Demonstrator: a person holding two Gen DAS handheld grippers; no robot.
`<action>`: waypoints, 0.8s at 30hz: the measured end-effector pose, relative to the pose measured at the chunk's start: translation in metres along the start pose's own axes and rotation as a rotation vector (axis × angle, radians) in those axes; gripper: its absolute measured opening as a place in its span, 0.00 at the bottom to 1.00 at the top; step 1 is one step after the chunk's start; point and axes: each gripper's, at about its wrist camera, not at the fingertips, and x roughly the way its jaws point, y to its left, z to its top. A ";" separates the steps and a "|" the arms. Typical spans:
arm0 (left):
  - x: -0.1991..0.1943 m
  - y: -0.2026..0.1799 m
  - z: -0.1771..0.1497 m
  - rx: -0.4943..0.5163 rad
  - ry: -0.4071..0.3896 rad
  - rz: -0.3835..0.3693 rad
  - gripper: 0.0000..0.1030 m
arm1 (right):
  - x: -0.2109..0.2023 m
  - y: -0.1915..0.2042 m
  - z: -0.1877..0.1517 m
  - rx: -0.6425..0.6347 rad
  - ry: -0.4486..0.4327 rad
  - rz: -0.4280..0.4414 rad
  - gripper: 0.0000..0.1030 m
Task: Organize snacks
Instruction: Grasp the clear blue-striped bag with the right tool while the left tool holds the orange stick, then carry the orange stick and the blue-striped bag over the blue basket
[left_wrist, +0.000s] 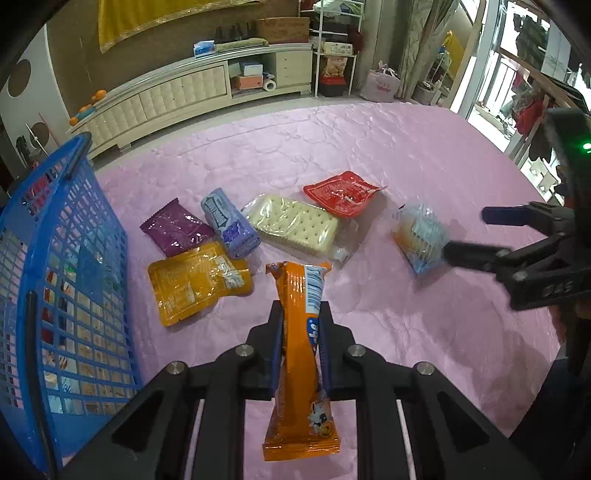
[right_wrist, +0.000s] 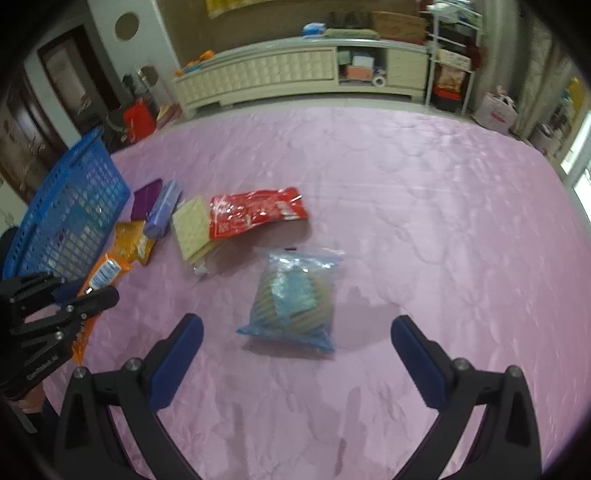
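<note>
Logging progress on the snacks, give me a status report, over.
Left gripper shut on orange bar. Right gripper open near blue cookie pack. Basket at left, path clear.

Indoor light, fairly dim, w/ bright daylight blown out at the window (left_wrist: 491, 81) on the right. Glare on the shiny snack wrappers (left_wrist: 299, 295). Soft shadows on the pink bedcover (right_wrist: 406, 206). Strong fisheye bending, dark vignette corners. Right wrist view noticeably blurred.

Place: a home, probably a bedroom.
Evidence: pink quilted bed (left_wrist: 369, 147), cream padded cabinet (left_wrist: 184, 92), metal shelf rack (left_wrist: 334, 48).
</note>
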 end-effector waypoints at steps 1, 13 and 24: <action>0.002 0.001 0.002 -0.004 0.000 -0.001 0.15 | 0.004 0.001 0.001 -0.009 0.010 0.001 1.00; 0.027 0.005 0.010 -0.018 0.025 -0.013 0.15 | 0.046 0.003 0.009 0.005 0.060 -0.047 0.76; 0.012 0.000 0.011 -0.014 0.003 -0.018 0.15 | 0.031 0.025 0.005 -0.033 0.036 -0.053 0.56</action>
